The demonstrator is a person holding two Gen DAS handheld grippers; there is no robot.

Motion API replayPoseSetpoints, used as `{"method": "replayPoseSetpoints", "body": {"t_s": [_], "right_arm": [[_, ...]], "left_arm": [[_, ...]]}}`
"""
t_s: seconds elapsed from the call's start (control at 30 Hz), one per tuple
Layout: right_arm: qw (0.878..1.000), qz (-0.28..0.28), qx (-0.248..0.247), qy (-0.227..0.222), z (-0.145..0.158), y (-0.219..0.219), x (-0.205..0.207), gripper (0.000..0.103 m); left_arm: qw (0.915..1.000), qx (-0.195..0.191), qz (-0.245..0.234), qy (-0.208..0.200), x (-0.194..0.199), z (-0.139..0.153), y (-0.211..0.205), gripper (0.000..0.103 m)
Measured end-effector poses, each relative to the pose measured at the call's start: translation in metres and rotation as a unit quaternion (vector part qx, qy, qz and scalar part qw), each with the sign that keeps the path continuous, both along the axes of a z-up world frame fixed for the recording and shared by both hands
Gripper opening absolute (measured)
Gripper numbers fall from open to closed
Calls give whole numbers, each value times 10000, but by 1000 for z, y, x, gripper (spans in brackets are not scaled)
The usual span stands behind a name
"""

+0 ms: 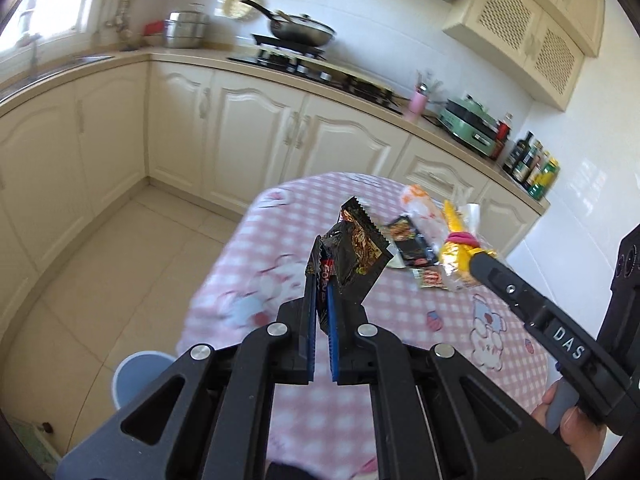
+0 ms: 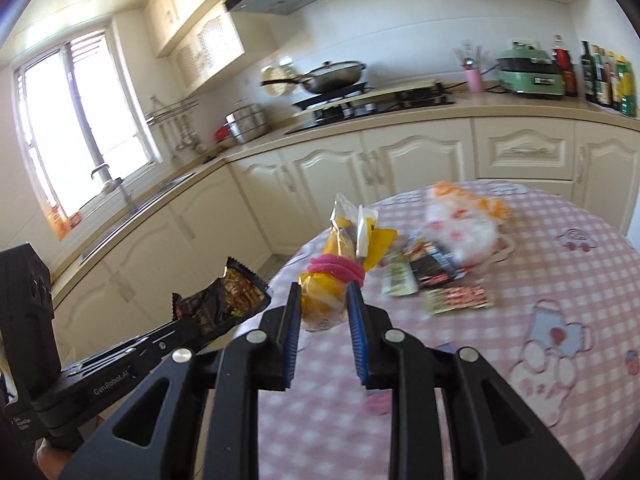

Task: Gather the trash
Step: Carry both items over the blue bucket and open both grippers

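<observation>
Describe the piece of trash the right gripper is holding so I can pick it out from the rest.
Start at the round table with the pink checked cloth. Above its near edge, the right gripper is shut on a yellow bag. Unlike the flat wrappers on the cloth, it is bunched and tied with a pink hair band.

wrappers [image 1: 416, 254] on table [image 1: 360, 412], bin [image 1: 138, 372] beside

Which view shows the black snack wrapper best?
The left wrist view: the black snack wrapper sits centred, clamped in the left gripper. The right wrist view shows it only from the side, near the frame's left.
</observation>
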State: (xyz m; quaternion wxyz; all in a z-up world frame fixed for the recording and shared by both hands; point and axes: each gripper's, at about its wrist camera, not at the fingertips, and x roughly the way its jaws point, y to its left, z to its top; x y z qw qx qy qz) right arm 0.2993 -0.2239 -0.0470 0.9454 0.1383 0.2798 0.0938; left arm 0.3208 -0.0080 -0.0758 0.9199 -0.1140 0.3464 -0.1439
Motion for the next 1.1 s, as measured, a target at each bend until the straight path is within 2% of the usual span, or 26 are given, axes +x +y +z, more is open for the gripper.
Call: {"method": "replayPoseSetpoints", "body": {"t_s": [0.13,0.3,0.5,0.83,1.1], "right_arm": [[9988,478,-15,107,-3,50,-1,22],[9924,1168,-146,347,-18,123,-1,22],[9795,1833,-311,778,-51,198,5,22],[9609,2253,-538,1517,-119,261,29,22],[9516,2335,-625,1898,-156,273,47,22]], "left_arm": [[9993,-31,355,65,-16,-4,41,4],[9955,-63,898,300,-32,-22,97,4],[9876,45,1409,684,-38,-54,145,4],[9724,176,1837,1426,-26,-116,190,4],[9644,287,1876,1844,-1,-157,204,6]]}}
